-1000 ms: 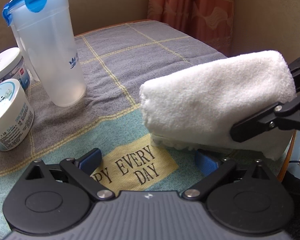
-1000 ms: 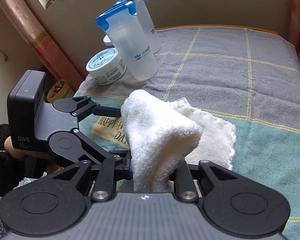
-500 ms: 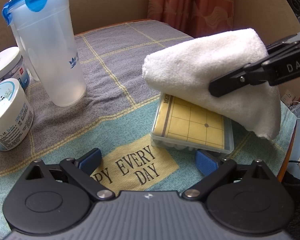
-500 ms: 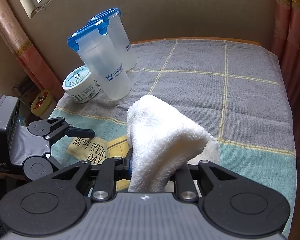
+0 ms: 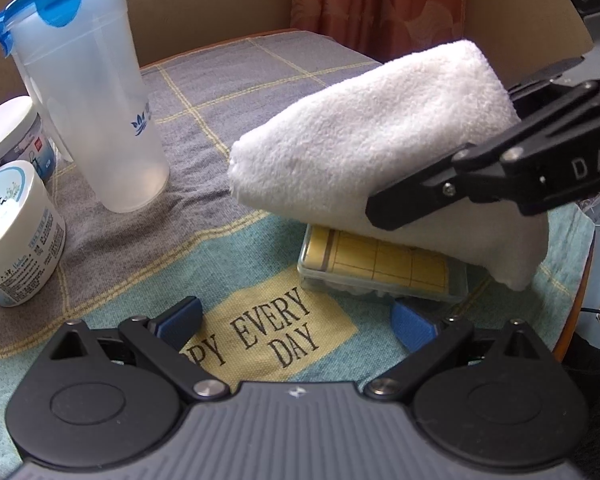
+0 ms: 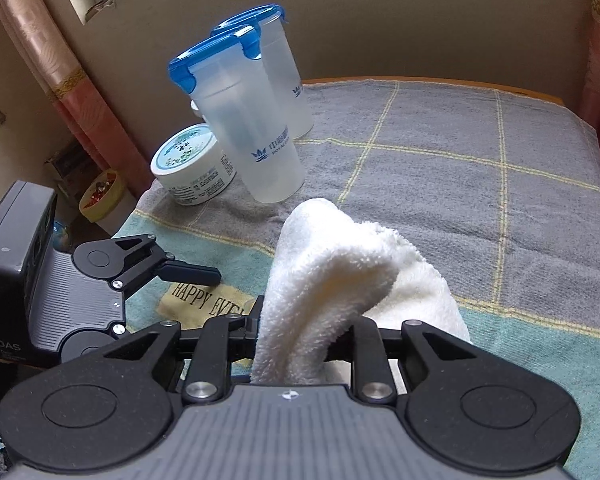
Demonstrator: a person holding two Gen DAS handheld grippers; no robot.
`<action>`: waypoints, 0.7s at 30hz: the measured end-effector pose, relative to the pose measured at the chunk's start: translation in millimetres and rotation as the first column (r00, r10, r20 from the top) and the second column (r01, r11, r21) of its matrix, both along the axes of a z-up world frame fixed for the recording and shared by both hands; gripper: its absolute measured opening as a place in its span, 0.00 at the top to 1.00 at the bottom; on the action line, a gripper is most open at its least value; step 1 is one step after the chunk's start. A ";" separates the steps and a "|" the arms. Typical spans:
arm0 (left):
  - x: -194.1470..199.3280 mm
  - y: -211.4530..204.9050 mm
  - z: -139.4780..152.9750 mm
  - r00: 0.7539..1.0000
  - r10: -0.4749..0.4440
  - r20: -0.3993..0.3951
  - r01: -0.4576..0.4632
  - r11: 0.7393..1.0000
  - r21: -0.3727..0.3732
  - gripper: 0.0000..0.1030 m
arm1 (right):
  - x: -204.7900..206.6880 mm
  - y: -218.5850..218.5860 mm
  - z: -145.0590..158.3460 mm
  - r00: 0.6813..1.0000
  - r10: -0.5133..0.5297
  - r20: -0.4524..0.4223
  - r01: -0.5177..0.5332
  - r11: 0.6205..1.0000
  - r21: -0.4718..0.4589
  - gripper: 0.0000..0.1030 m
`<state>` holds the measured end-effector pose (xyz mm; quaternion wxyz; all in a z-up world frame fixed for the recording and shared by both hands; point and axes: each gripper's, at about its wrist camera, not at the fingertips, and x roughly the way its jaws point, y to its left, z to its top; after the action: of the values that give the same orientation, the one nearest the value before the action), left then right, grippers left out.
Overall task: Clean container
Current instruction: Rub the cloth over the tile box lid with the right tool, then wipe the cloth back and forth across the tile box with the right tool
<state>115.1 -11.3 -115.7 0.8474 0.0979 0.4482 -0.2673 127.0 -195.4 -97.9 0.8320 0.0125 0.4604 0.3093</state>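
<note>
A flat clear container with a yellow grid lid lies on the tablecloth. A folded white towel hangs over it and hides its far side. My right gripper grips the towel at its near end. Its jaws are opening a little, but the pads still press the cloth. One black finger of the right gripper crosses the towel in the left wrist view. My left gripper stands open and holds nothing, just short of the container's near edge. One of its fingers shows in the right wrist view.
Two tall clear cups with blue clip lids stand at the back left. Beside them are two white round jars. The checked grey cloth stretches to the wall. The table edge runs close on the right.
The towel in my right gripper rose off the flat container, baring its yellow lid, then slid back left over part of it. My left gripper stayed in place.
</note>
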 end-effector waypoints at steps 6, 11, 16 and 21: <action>-0.7 0.5 1.2 1.000 0.002 -0.004 -0.002 1.000 0.005 0.03 | -14.1 3.6 -0.6 0.999 0.044 -0.010 -0.044 0.999 0.004 0.74; -3.3 0.3 2.0 1.000 0.003 -0.001 -0.003 1.000 0.017 0.03 | -24.6 -1.2 -0.1 0.998 0.059 -0.015 -0.059 0.998 -0.001 0.74; -4.7 0.2 2.9 1.000 0.003 -0.001 -0.003 1.000 0.027 0.03 | -32.2 -11.3 -0.1 0.998 0.056 -0.018 -0.056 0.998 -0.020 0.75; -5.9 -1.3 2.8 1.000 0.001 0.000 -0.001 0.999 0.034 0.03 | -35.7 -25.3 0.7 0.999 0.030 -0.020 -0.031 0.999 -0.038 0.76</action>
<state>109.1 -12.6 -112.9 0.8457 0.1123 0.4528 -0.2593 91.3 -220.7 -97.3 0.8227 -0.0077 0.4745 0.3129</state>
